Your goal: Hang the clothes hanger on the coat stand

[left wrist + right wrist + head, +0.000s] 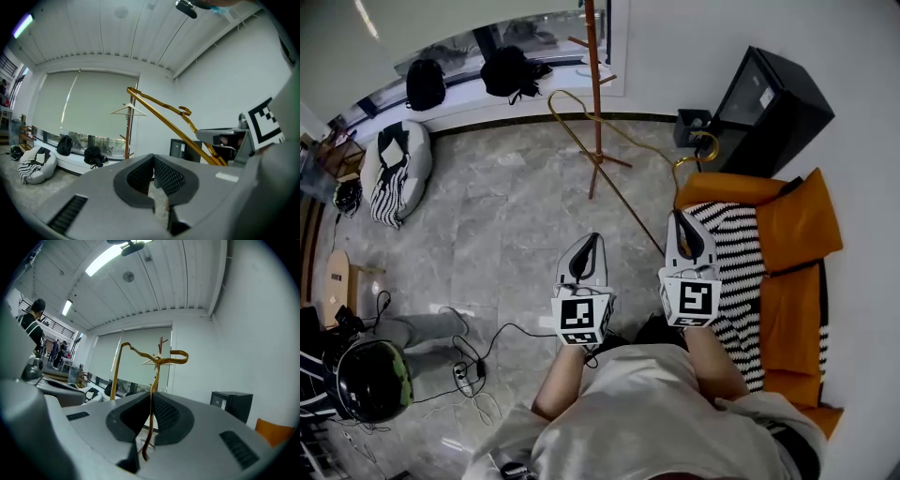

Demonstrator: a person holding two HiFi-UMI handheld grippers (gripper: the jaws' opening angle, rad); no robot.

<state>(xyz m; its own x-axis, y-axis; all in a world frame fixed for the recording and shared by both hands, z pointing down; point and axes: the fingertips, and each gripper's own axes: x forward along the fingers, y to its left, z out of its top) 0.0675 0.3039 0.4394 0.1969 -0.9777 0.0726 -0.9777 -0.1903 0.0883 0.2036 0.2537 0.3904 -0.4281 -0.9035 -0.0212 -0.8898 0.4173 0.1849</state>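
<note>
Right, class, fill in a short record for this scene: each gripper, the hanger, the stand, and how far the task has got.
left gripper: fingers shut, nothing between them
right gripper: fingers shut on the hanger
hanger: gold, held out towards the stand, not touching it
stand: upright near the window, ahead of the person
task: hanger not yet hung

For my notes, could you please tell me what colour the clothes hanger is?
Gold. The hanger shows best in the right gripper view.
</note>
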